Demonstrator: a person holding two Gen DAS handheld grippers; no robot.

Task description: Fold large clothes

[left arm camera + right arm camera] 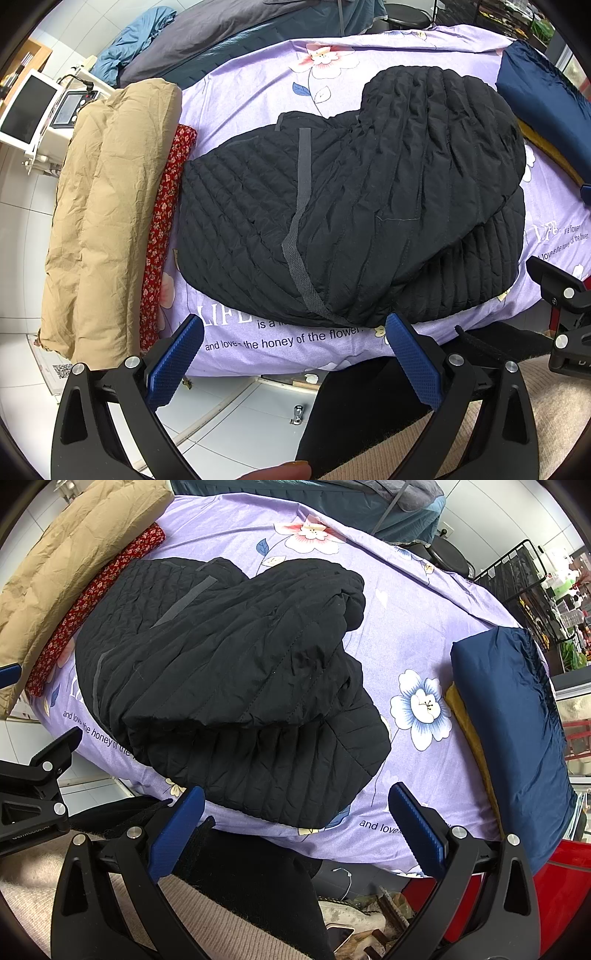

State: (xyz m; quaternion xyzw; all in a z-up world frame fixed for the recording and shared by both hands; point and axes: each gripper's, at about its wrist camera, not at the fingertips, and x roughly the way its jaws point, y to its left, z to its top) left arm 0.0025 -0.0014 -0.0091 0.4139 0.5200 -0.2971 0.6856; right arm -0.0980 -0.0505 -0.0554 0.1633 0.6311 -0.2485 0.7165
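Note:
A black quilted jacket [351, 206] lies folded in a thick bundle on the purple flowered sheet [258, 92] of the table; a grey tape strip runs down its left part. It also shows in the right wrist view [229, 672]. My left gripper [295, 332] is open and empty, held just off the table's near edge, in front of the jacket's hem. My right gripper [295, 801] is open and empty, at the near edge by the jacket's lower corner. Each gripper shows at the edge of the other's view.
A folded tan coat [107, 221] and a red flowered cloth [162, 236] lie at the table's left. A folded navy garment [513, 731] on a mustard one [469, 731] lies at the right. Grey and blue bedding [207, 40] is piled behind. White tiled floor lies below.

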